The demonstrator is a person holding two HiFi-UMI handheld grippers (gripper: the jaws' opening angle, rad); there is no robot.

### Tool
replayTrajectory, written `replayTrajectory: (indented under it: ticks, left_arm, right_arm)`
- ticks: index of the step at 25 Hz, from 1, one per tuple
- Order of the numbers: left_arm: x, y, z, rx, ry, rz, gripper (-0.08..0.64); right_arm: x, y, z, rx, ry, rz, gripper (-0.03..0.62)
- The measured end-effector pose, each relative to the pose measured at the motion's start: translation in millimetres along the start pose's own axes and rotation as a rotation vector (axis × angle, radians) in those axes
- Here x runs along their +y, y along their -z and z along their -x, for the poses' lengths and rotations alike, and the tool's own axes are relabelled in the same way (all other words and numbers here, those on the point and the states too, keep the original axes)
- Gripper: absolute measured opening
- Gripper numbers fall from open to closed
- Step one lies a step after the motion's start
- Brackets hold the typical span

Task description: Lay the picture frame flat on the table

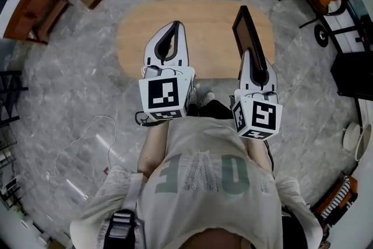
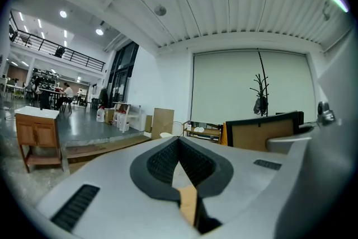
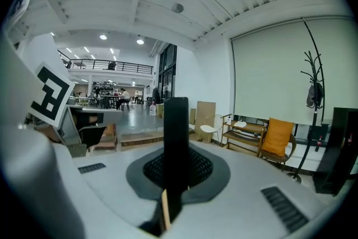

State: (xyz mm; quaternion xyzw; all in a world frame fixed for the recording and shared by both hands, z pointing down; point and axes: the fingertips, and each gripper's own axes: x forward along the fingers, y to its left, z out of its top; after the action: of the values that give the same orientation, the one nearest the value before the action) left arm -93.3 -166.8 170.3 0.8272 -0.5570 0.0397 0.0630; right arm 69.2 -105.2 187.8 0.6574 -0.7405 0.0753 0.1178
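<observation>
Pic frame (image 1: 247, 31): dark, upright on its edge at the right end of the table (image 1: 204, 11), thin side twd the person. Seen from the left gripper view, its tan face w/ black border looks twd the table's middle. Can't tell if its lower edge rests on the tabletop or hangs just above it.

R gripper (image 1: 248, 55): at the table's near-right edge, pinching the frame's near edge, one jaw each side. In the right gripper view the black edge rises straight up between the pads.

L gripper (image 1: 174, 26): over the table's left-middle part, well apart from the frame. Jaws pressed together at the tips, nothing between them; only light wood shows thru the slit behind the tips.

Table: oval, light wood, on a grey marbled floor (image 1: 76, 84). Person's pale shirt (image 1: 204, 183) is at the table's near side. Wooden cabinet (image 1: 29, 11) sits left of the table, a thin cable (image 1: 87, 128) on the floor near-left of it.
</observation>
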Motion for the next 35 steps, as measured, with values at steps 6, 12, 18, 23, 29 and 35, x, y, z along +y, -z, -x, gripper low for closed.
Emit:
replayTrajectory:
  ticks: [6, 12, 18, 23, 29, 35]
  left_arm:
    - [-9.4, -4.9, -4.7, 0.003, -0.009, -0.019, 0.009]
    - [-13.8, -16.2, -10.5, -0.005, -0.040, -0.061, 0.009]
    - [-19.6, -23.4, -14.4, -0.017, -0.053, -0.089, 0.009]
    - [-24.8, -27.9, -19.1, -0.025, -0.052, -0.103, 0.009]
    - [-30.5, -30.1, -24.2, -0.023, -0.053, -0.117, 0.009]
    - [-24.1, -13.5, -29.8, 0.016, -0.057, -0.091, 0.009]
  right_arm:
    - [-0.4, -7.2, -13.0, -0.025, -0.036, -0.001, 0.017]
    - [-0.5, -14.3, -23.6, -0.058, -0.062, 0.005, 0.017]
    - [-7.4, -14.4, -28.5, -0.067, -0.071, -0.010, 0.017]
    - [-14.6, -16.7, -29.7, -0.078, -0.068, -0.020, 0.017]
    - [-21.6, -18.2, -34.6, -0.079, -0.062, -0.022, 0.017]
    - [-24.1, -16.3, -50.6, -0.058, -0.029, 0.083, 0.017]
